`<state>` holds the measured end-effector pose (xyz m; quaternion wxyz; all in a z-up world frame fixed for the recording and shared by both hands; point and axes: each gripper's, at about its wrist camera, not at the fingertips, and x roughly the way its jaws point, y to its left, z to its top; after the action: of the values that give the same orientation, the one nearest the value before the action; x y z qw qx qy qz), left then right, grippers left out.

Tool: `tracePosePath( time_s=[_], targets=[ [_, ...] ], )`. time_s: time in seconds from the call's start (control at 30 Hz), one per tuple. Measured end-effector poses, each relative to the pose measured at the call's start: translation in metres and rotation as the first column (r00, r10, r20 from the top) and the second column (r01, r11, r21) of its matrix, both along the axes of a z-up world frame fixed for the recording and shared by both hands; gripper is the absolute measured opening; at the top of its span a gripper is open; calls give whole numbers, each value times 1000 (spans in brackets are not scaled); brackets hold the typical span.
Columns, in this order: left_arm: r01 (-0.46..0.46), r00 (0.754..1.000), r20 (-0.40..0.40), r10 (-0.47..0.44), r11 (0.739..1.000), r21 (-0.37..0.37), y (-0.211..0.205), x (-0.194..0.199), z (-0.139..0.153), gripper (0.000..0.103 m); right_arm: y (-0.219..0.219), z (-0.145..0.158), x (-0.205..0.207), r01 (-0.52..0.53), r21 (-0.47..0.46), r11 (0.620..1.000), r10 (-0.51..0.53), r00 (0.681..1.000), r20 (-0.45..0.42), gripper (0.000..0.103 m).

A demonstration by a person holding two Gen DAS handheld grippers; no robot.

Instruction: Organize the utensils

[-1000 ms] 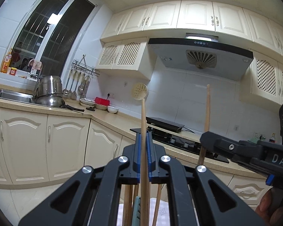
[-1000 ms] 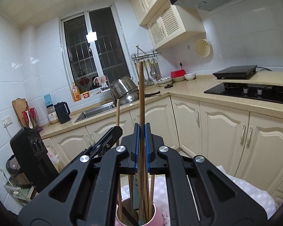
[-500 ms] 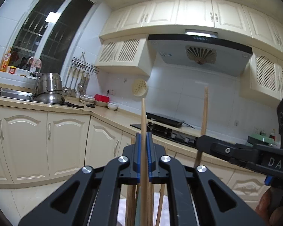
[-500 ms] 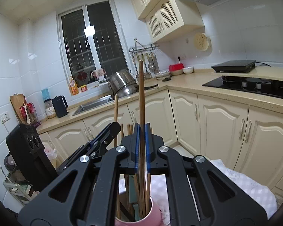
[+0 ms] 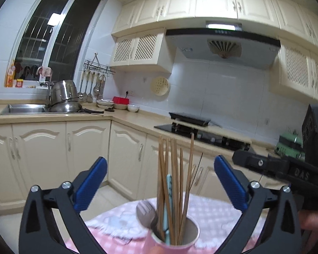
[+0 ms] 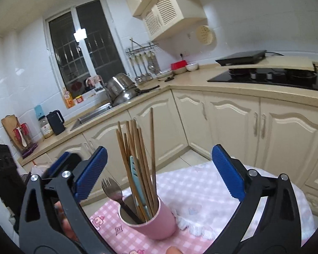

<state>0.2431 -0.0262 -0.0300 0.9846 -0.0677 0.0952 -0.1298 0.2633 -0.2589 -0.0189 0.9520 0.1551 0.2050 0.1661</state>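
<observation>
Cream-cabinet kitchen at night, and a small table with a pink-and-white checked cloth [image 6: 201, 192] sits out in the middle. On it is a pink cylindrical cup [image 6: 153, 222] holding a bundle of long thin wooden chopsticks [image 6: 137, 158], a teal plastic-handled utensil [image 6: 133, 169] and a steel spork [image 6: 111, 188].

Those sticks look light, stiff and a bit slippery. I'd pinch them around mid-length, since the cup looks like it would tip easily.

Both sets of tongs are opening wide right now. The left gripper [image 5: 159, 180] and right gripper [image 6: 158, 169] have the sticks standing between their blue pads, but nothing is touching.

The right view shows the whole cup and the spork clearly; the left view blurs the cup but catches the other tool's black body [image 5: 286, 169] off to its right.
</observation>
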Motion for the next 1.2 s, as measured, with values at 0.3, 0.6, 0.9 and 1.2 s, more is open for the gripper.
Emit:
tracePosePath(
  time_s=[0.3, 0.6, 0.9, 1.2],
  targets=[
    [-71, 994, -72, 79, 992, 104, 13, -57, 13, 99, -6, 4, -48, 54, -18, 998, -55, 998, -24, 97],
    [-105, 989, -90, 119, 984, 146, 21, -130, 27, 99, 4, 8, -120, 100, -87, 991, -102, 995, -14, 97],
    [-160, 980, -99, 175, 978, 136, 31, -202, 50, 99, 29, 24, -197, 174, -184, 967, -170, 985, 37, 97],
    [-179, 979, -78, 189, 977, 112, 41, -249, 64, 99, 43, 41, -240, 252, -224, 941, -231, 966, 118, 97]
  ],
)
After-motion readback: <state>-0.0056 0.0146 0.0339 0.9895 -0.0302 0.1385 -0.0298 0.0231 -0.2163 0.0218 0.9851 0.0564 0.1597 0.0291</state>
